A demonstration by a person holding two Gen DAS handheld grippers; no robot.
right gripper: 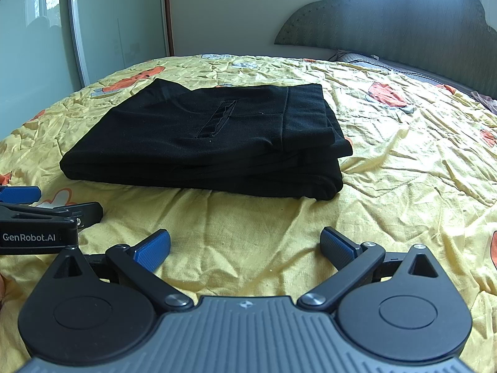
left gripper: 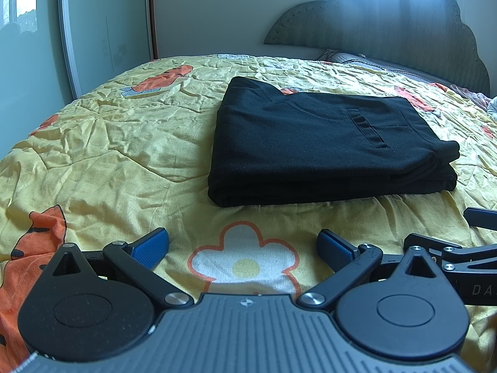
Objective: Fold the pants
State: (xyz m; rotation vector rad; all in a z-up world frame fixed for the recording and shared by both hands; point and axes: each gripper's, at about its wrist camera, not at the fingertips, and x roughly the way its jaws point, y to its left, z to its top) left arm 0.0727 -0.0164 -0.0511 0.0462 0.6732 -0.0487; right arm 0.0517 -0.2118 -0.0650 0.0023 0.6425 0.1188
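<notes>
Rumpled yellow bedspread with orange-and-white flower print (left gripper: pixel 124 143), scalloped grey upholstered headboard (left gripper: pixel 403 18) at twelve o'clock. Folded black fabric pants (left gripper: pixel 310 143) lying flat mid-bed (pocket slit up). Left gripper (left gripper: pixel 243 248) and right gripper (right gripper: pixel 245 247) spread apart, empty, short of the pants.

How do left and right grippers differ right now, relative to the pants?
The left gripper hovers over a white flower print; the right gripper is over plain yellow bedspread. The folded black pants lie ahead-right of the left gripper, ahead-left of the right. Shared: jaws open, empty, clear of the pants.
</notes>
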